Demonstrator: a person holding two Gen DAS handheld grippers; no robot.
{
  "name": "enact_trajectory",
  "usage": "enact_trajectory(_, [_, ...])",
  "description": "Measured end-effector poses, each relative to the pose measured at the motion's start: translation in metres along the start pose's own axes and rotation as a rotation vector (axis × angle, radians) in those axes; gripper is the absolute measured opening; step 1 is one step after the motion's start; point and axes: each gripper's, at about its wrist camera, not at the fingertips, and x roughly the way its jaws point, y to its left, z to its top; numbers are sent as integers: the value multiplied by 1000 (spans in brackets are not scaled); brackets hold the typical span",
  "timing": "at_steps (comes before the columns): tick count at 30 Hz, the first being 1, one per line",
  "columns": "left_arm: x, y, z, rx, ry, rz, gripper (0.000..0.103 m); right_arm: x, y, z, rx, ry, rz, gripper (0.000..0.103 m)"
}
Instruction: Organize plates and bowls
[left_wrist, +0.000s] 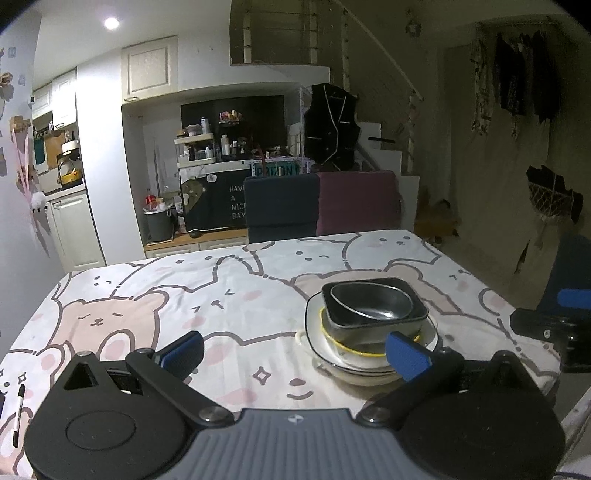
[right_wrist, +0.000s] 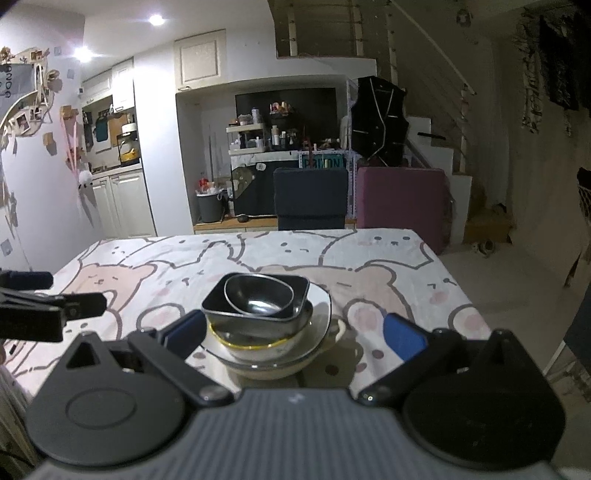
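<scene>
A: Where's the stack (right_wrist: 266, 325) vs the claws?
B: Dead ahead of the right gripper (right_wrist: 295, 336), w/ its fingers spread, holding nothing. From the left gripper (left_wrist: 295, 354), also spread & empty, it's off to the right.
A: Top piece?
B: Steel bowl (right_wrist: 258, 295) in a black square bowl (right_wrist: 236, 314), on the bear tablecloth (right_wrist: 369, 254). I'd say right's nearer.
</scene>
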Motion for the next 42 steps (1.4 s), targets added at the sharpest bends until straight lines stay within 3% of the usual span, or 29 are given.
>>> enact_trajectory(10, [-3, 7, -15, 7, 10, -9, 103, -2, 4, -10, -17, 0, -34, 103])
enact_trajectory(42, [-2, 7, -17, 2, 14, -19, 103, 5, 6, -12, -31, -1, -7, 103])
